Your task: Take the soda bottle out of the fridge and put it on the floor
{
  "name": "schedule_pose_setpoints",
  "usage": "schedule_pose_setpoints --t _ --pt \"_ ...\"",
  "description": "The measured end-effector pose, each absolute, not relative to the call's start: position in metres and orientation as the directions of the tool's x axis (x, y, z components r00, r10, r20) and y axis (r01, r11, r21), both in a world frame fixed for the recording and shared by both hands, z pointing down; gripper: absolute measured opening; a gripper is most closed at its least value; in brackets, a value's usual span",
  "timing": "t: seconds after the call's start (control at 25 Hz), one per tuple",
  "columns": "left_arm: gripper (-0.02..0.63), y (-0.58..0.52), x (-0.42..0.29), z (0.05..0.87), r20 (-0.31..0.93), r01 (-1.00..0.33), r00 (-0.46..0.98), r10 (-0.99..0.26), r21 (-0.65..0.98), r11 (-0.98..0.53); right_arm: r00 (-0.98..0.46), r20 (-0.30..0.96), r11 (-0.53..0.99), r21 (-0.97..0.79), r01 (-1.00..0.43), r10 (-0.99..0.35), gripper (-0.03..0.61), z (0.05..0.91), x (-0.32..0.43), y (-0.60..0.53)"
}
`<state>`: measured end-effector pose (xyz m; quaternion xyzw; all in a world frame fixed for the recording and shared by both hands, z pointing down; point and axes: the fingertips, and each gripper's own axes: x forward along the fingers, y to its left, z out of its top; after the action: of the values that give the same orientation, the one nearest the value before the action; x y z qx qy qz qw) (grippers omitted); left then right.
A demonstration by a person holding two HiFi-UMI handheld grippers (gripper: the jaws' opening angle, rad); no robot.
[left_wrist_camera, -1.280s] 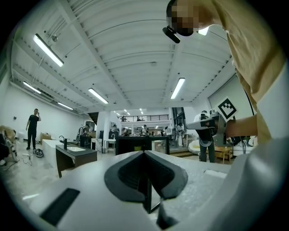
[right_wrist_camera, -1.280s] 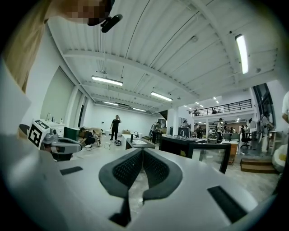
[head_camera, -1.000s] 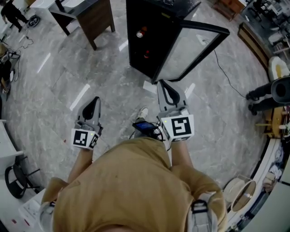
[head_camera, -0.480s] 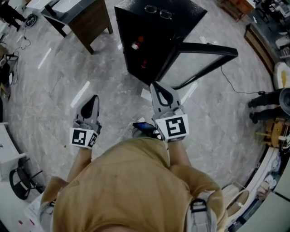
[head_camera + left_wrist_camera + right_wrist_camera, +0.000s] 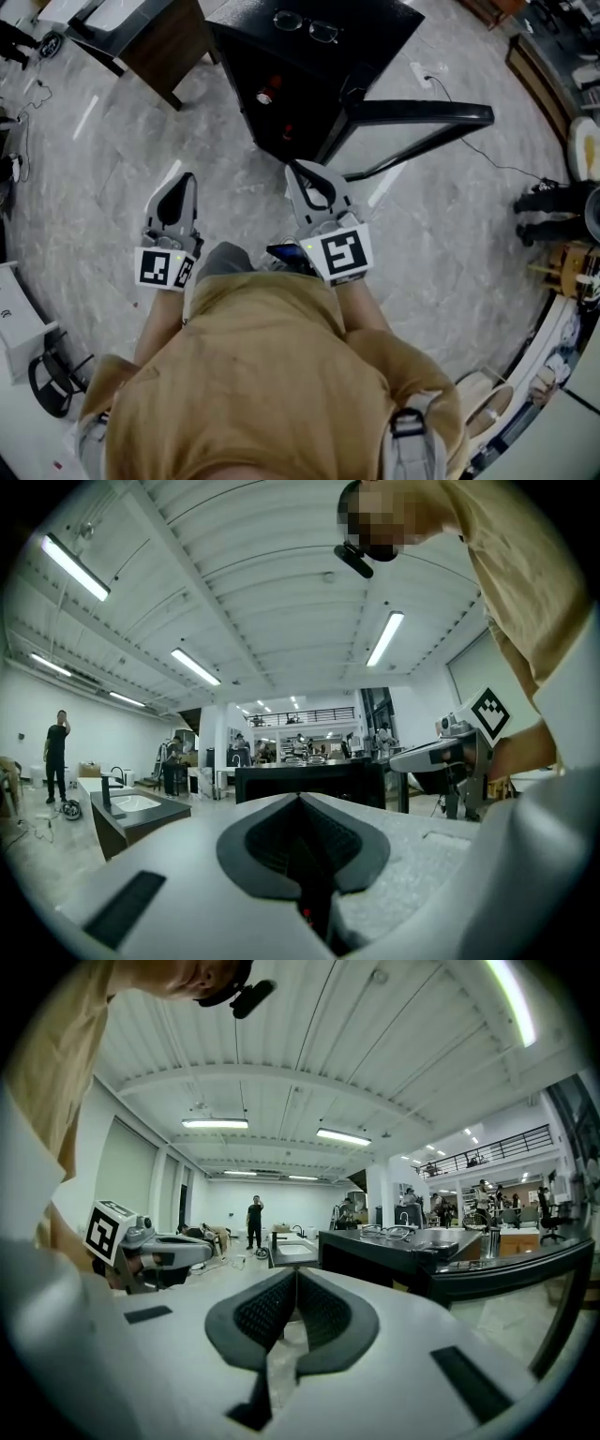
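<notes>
Grey marble floor (image 5: 94, 178): spread under both hand-held grippers and all around the fridge
Fridge (image 5: 375, 37): black and low, seen at the top of the head view, with its front turned toward the person
Door (image 5: 422, 113): glass in a black frame, swung wide open toward the right of the head view
Soda bottle (image 5: 265, 97): kept inside the open fridge, where its red and white top is shown against the dark interior; a second red item (image 5: 286, 131) is seen lower in the fridge, too small to be told
Glasses (image 5: 307, 26): laid on top of the fridge
Left hand-held gripper (image 5: 181, 183): held level over the floor, apart from the fridge on its left side; its jaws are clenched together and nothing is caught between them
Right hand-held gripper (image 5: 298, 172): held just in front of the fridge opening, beside the foot of the door; its jaws are pressed together and nothing is grasped
Tan shirt (image 5: 272, 375): worn by the person, whose arms are stretched forward
Table (image 5: 159, 42): dark wood, stood at the upper left, apart from the fridge
Bystander (image 5: 544, 199): black shoes and legs seen at the right edge of the head view
</notes>
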<state>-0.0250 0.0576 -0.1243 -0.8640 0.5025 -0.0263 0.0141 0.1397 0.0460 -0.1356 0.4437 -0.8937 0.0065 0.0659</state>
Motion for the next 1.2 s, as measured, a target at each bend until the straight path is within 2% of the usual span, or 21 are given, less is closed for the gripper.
schedule_pose_setpoints --t 0.24,0.44,0.8,1.2 --pt "0.001 0.009 -0.027 -0.113 0.038 -0.829 0.558 -0.829 -0.027 -0.559 -0.562 0.161 0.576 0.058 -0.815 -0.811 0.002 -0.122 0.123 0.018" --pt "0.001 -0.034 -0.043 -0.097 0.044 -0.787 0.616 -0.787 -0.016 -0.617 -0.468 0.228 0.496 0.081 -0.865 -0.854 0.002 -0.101 0.110 -0.016" --pt "0.000 -0.081 -0.074 -0.091 0.051 -0.706 0.707 -0.706 -0.021 -0.708 -0.345 0.214 0.375 0.124 -0.919 -0.914 0.002 -0.092 0.084 -0.050" --pt "0.000 -0.119 -0.058 -0.014 0.046 -0.660 0.751 -0.658 0.028 -0.751 -0.318 0.296 0.375 0.162 -0.913 -0.901 0.002 0.004 0.083 -0.082"
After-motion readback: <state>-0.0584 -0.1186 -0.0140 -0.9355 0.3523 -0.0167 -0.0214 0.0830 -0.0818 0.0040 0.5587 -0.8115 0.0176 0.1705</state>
